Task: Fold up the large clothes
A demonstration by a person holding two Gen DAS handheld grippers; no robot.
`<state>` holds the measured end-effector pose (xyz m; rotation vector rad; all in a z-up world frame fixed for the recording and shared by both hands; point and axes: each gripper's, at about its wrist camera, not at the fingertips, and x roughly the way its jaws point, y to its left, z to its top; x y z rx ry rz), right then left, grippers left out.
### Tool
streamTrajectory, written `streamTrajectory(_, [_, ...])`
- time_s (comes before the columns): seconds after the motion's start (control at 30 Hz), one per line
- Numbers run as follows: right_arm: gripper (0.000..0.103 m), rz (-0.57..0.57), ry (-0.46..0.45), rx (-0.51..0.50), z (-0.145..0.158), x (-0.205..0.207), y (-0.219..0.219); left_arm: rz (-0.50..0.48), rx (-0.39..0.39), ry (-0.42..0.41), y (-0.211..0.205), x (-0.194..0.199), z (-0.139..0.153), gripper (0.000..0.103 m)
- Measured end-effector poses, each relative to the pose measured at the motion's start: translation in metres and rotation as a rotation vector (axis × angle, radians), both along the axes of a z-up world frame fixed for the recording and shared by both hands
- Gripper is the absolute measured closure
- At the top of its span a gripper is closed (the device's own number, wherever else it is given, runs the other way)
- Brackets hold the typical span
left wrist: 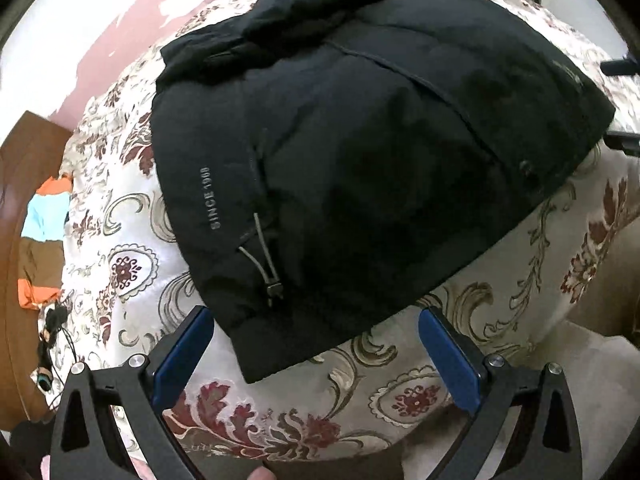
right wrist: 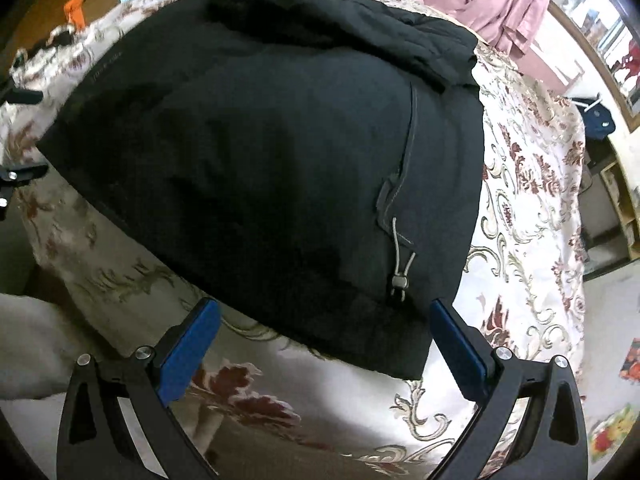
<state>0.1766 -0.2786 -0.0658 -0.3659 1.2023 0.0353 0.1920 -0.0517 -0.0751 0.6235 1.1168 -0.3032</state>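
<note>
A black padded jacket [left wrist: 360, 152] lies folded into a compact block on a floral bedspread [left wrist: 132, 240]. It reads "SINCE 1968" near its left edge, with a grey drawcord and toggle [left wrist: 272, 284] by the hem. My left gripper [left wrist: 316, 320] is open and empty, its blue pads just short of the jacket's near hem. The jacket also fills the right wrist view [right wrist: 260, 160], with a drawcord toggle [right wrist: 400, 280] at its right. My right gripper [right wrist: 324, 312] is open and empty at the near hem. Each gripper's tips show at the other view's edge.
The bedspread [right wrist: 528, 208] covers a bed. A wooden surface with orange and blue cloth [left wrist: 40, 216] lies to the left. Pink fabric [right wrist: 500, 4] hangs behind the bed. A beige cushion [left wrist: 600, 304] sits at the bed's near right.
</note>
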Motion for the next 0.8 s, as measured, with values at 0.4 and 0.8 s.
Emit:
streamTrajectory(0.4, [0.002, 0.089, -0.028, -0.175, -0.029, -0.005, 0.018, -0.025, 0.118, -0.029, -0.014, -0.002, -0.047, 0.000])
streamTrajectory(0.8, [0.002, 0.106, -0.059, -0.210, -0.034, -0.006, 0.023, -0.013, 0.093, -0.008, -0.014, -0.004, -0.045, 0.000])
